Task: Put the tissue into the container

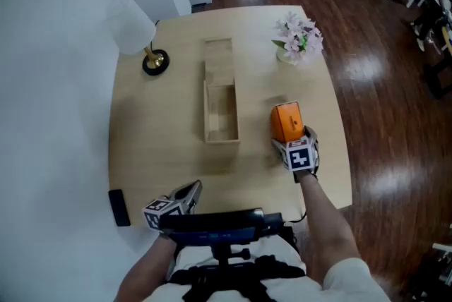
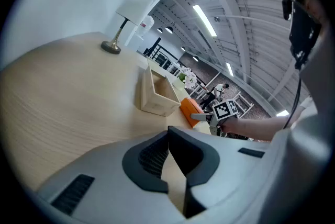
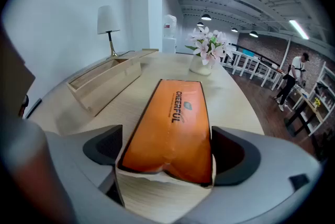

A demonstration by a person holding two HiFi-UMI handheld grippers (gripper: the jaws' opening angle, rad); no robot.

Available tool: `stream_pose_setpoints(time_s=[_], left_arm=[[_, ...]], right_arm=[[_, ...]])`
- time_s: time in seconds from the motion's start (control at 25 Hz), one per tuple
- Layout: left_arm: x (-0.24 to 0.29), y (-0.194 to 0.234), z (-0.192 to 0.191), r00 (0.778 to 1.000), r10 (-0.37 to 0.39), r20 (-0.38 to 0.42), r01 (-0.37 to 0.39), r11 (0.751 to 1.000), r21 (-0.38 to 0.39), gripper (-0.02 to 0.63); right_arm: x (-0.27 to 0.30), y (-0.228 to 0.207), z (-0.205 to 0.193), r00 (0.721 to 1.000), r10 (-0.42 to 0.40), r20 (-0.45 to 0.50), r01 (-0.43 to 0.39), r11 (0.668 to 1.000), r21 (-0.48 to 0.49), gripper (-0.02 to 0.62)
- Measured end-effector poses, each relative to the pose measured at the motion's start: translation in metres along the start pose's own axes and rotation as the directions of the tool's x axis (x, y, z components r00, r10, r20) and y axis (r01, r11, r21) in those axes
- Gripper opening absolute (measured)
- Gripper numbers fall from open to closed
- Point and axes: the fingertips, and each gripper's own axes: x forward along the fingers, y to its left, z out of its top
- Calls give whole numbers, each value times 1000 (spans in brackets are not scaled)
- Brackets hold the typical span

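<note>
Left gripper [image 1: 189, 191]: at 7 o'clock, close to the body, jaws together, empty, aimed toward 1 o'clock. Right gripper [image 1: 293, 145]: at 4 o'clock on an outstretched bare right forearm [image 1: 326, 212], aimed at 12 o'clock, jaws spread wide, flanking the tissue pack [image 1: 286, 121].

The orange tissue pack [image 3: 170, 134] bears the word "CHEERFUL" in dark capitals along its top.
</note>
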Motion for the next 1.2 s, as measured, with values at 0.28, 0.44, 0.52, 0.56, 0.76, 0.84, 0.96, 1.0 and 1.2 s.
stream_pose_setpoints(time_s=[0.28,0.44,0.52,0.56,0.76,0.84,0.96,1.0,1.2], left_arm=[[-6,1,10,1000,-13,-20,13,1000,20,-11],[-4,0,13,1000,-19,-21,19,1000,23,-11],[-3,1,13,1000,-15,-25,16,999,30,-11],[-3,2,14,1000,-13,-26,14,999,34,-11],[-1,7,15,999,-20,-33,21,999,33,-11],[-4,9,18,999,-16,-28,17,999,40,-11],[-7,12,31,1000,-5,-1,6,997,71,-11],[-8,13,36,1000,-2,6,2,997,83,-11],[-9,22,51,1000,-2,18,0,995,104,-11]], right_arm=[[-8,-5,5,999,-36,15,35,999,16,522],[-11,-13,9,998,-53,23,53,999,10,522],[-11,-14,9,998,-53,23,53,998,16,522],[-11,-14,10,998,-53,25,52,998,19,522],[-10,-11,15,999,-40,33,39,999,21,522],[-9,-11,18,999,-39,31,38,999,20,522],[-2,-11,20,999,-36,18,35,999,16,522],[0,-11,20,999,-35,11,35,999,14,522],[2,-16,19,996,-86,-12,86,996,21,437]])
